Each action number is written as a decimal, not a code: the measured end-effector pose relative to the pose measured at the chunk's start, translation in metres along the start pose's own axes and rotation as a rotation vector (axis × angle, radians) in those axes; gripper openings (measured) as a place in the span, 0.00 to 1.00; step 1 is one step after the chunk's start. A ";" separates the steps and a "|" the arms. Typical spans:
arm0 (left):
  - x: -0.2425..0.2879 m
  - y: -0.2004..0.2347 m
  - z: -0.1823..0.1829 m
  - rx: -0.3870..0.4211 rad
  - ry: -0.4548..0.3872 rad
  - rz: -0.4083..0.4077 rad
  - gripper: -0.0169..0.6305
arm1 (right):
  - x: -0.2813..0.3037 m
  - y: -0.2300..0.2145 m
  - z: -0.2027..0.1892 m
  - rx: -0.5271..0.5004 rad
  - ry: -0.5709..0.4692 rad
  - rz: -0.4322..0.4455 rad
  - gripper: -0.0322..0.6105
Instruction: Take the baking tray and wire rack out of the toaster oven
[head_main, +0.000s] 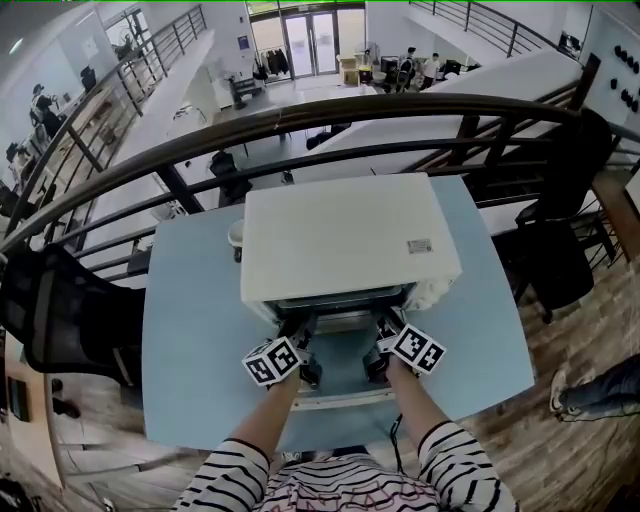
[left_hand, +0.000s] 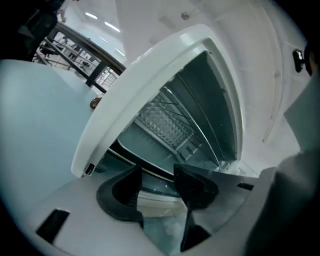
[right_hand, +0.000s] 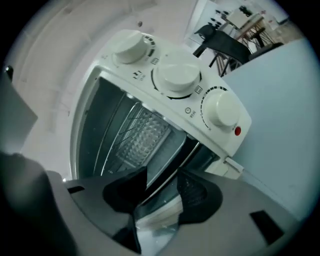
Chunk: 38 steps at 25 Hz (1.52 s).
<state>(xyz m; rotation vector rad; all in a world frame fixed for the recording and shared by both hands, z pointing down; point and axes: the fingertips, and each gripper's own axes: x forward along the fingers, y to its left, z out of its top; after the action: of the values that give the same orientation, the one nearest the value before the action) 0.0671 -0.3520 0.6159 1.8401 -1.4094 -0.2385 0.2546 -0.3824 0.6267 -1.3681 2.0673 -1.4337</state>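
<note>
A white toaster oven (head_main: 345, 240) stands on a light blue table (head_main: 190, 330), its glass door (head_main: 340, 385) folded down toward me. Inside, the wire rack (left_hand: 175, 107) (right_hand: 127, 120) sits above a flat baking tray (left_hand: 145, 142) (right_hand: 165, 150). My left gripper (head_main: 305, 372) (left_hand: 157, 187) and right gripper (head_main: 375, 362) (right_hand: 160, 192) hover over the lowered door, side by side and rolled, both pointing into the cavity. The jaws of both stand apart. The door's white handle (left_hand: 155, 202) (right_hand: 157, 215) shows in the gap beneath them, with no pad pressing on it.
Three white knobs (right_hand: 175, 75) and a red lamp (right_hand: 237, 131) line the oven's right side. A small round object (head_main: 236, 235) lies left of the oven. A dark railing (head_main: 300, 115) runs behind the table. Black chairs stand at left (head_main: 60, 300) and right (head_main: 560, 250).
</note>
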 end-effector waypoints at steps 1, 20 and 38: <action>0.002 0.004 0.004 -0.046 -0.027 0.008 0.30 | 0.003 -0.002 0.003 0.048 -0.017 0.006 0.36; 0.034 0.045 0.021 -0.583 -0.197 0.050 0.21 | 0.038 -0.019 0.020 0.438 -0.146 -0.008 0.19; -0.024 0.034 -0.026 -0.768 -0.209 0.023 0.16 | -0.028 -0.027 -0.016 0.513 -0.113 -0.080 0.16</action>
<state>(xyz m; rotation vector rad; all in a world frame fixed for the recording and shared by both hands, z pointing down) 0.0483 -0.3214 0.6492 1.1812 -1.2280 -0.8505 0.2728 -0.3524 0.6494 -1.2839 1.4461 -1.7184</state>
